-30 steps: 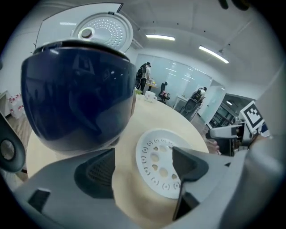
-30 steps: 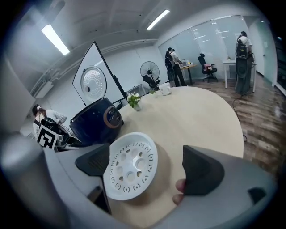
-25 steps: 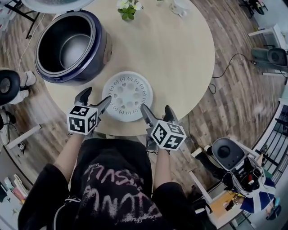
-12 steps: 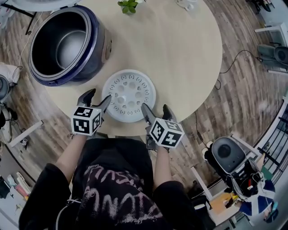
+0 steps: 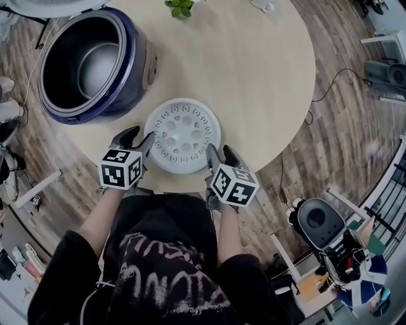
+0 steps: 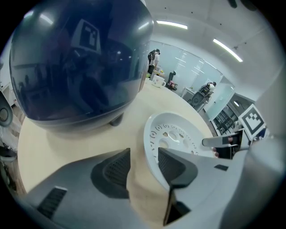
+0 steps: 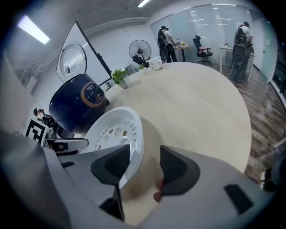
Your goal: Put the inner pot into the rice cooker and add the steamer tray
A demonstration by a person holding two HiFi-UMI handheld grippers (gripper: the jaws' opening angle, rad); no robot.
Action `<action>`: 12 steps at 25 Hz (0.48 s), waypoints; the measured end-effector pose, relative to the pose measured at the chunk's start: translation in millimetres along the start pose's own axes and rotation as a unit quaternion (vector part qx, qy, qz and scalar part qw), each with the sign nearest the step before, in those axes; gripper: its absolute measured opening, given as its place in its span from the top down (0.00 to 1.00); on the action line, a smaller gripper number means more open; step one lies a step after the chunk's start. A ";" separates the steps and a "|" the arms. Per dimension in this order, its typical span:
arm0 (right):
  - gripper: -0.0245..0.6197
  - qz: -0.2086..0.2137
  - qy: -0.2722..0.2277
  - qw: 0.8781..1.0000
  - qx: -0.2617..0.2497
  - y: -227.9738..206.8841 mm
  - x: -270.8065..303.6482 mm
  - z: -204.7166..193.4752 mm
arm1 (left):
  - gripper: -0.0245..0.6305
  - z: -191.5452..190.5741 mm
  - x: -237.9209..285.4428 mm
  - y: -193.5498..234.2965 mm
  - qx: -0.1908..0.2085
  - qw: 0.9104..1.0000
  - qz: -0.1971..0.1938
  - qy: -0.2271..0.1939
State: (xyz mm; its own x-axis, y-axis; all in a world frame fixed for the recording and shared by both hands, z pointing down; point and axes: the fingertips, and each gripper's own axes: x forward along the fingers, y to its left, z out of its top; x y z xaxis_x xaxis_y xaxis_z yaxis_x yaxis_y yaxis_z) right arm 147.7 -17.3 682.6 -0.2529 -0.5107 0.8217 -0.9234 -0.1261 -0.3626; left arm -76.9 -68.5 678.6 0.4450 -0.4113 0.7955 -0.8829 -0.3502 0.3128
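Observation:
The white perforated steamer tray lies flat on the round table, near its front edge. The dark blue rice cooker stands open at the back left, with the grey inner pot inside it. My left gripper straddles the tray's left rim, one jaw over the tray and one outside. Its jaws are closing, with a gap still showing. My right gripper straddles the tray's right rim in the same way. It is closing too and not pressing on the rim.
A small plant and a white cup stand at the table's far side. The cooker's lid is raised. The table edge runs just under both grippers. A black device sits on the floor at right.
Both grippers have sunk onto the tray's two sides, and their jaws have narrowed round its rim. The tray and the cooker have not moved.

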 end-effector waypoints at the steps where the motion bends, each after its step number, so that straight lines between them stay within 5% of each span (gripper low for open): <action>1: 0.63 -0.002 -0.001 1.000 0.000 1.3 0.3 -0.6 | 0.66 -0.6 -0.5 0.4 0.001 1.000 0.000 0.001; 12: 0.78 -0.005 -0.001 1.000 -0.010 9.1 4.8 1.0 | 0.81 -0.9 4.3 -9.1 0.009 1.000 -0.012 0.002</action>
State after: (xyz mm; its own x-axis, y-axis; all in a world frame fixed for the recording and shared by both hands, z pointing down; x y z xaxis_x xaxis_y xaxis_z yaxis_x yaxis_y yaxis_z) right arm 138.3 -21.8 682.7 -0.2424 -0.5106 0.8249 -0.9315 -0.1153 -0.3451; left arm -67.0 -66.3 679.6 0.4657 -0.3987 0.7901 -0.8689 -0.3753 0.3228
